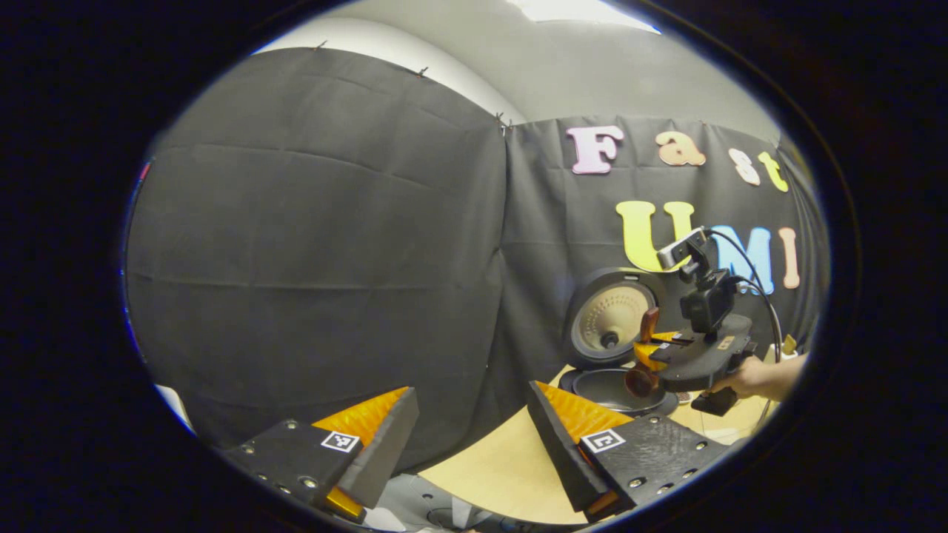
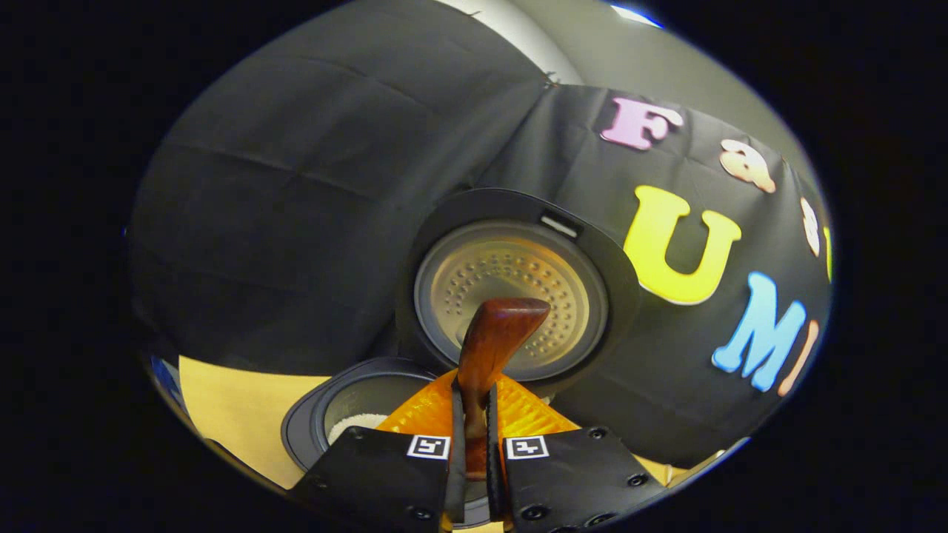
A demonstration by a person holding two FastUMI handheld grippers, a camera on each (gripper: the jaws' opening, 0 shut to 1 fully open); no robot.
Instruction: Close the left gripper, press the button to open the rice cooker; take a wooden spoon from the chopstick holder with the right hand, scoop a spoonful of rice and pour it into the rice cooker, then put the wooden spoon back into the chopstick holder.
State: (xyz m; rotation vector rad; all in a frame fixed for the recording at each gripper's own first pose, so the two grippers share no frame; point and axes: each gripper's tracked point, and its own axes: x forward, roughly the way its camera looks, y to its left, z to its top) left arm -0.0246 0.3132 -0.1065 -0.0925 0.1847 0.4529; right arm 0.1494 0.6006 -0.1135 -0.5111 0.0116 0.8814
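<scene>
In the left gripper view, the left gripper (image 1: 474, 437) is seen at the bottom with jaws wide apart, empty. At right, the right gripper (image 1: 652, 355) is held over the open rice cooker (image 1: 615, 389).

In the right gripper view, the wooden spoon (image 2: 492, 340) is clamped at centre between closed jaws (handle end up). Rice is glimpsed at lower left inside the pot; the spoon should be tipped slowly over the pot's middle.

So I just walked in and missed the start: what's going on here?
A person is working with two handheld grippers. The rice cooker stands open, lid up, with some rice in the pot. The right gripper is shut on the wooden spoon and holds it over the open pot. The left gripper is open and holds nothing, back from the cooker above the table.
</scene>
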